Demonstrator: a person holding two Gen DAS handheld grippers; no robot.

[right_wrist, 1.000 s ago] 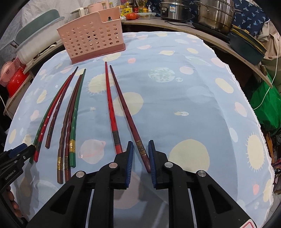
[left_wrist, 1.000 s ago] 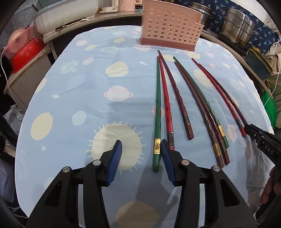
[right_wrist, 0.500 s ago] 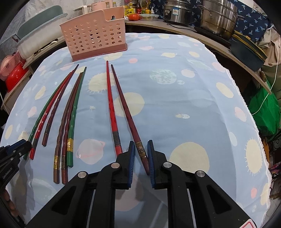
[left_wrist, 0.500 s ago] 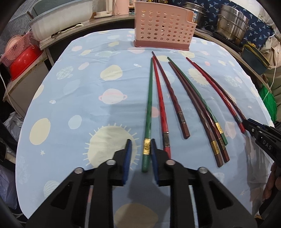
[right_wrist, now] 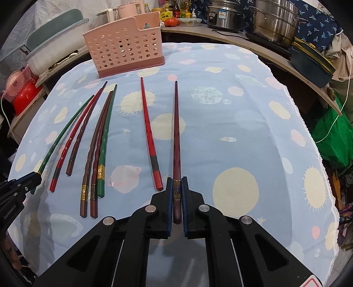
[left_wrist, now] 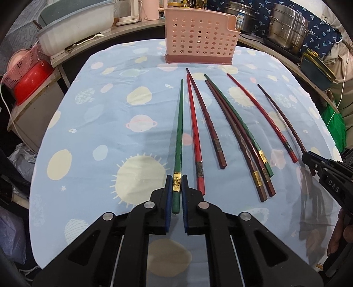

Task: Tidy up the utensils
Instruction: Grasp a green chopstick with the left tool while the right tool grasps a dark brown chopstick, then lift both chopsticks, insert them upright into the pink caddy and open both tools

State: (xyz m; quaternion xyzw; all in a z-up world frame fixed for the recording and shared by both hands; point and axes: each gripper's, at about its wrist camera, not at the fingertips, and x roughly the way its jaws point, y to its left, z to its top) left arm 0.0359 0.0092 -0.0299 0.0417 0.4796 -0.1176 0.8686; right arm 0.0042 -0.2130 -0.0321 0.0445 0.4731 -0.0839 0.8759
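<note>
Left gripper (left_wrist: 177, 184) pinches the thick end of a green chopstick (left_wrist: 179, 134) at its gold band, blue pads pressed to both sides, shaft pointing toward the pink perforated holder (left_wrist: 199, 42) at the far edge of the desk (left_wrist: 92, 123). Just right of it lie a red chopstick (left_wrist: 195, 141) and a shorter dark-red one (left_wrist: 207, 119), tips converging near the holder. Next, a tight bundle of three (left_wrist: 240, 136): two brown-red, one green, thick ends side by side. Further right, a second red chopstick (right_wrist: 149, 130) lies alone on the planet-print cloth. Beside it, the right gripper (right_wrist: 177, 187) clamps a dark maroon chopstick (right_wrist: 176, 132) at its banded end; whether the tip rests on the cloth or is raised cannot be told. Steel pots (right_wrist: 273, 21) stand on the counter behind, far right.
</note>
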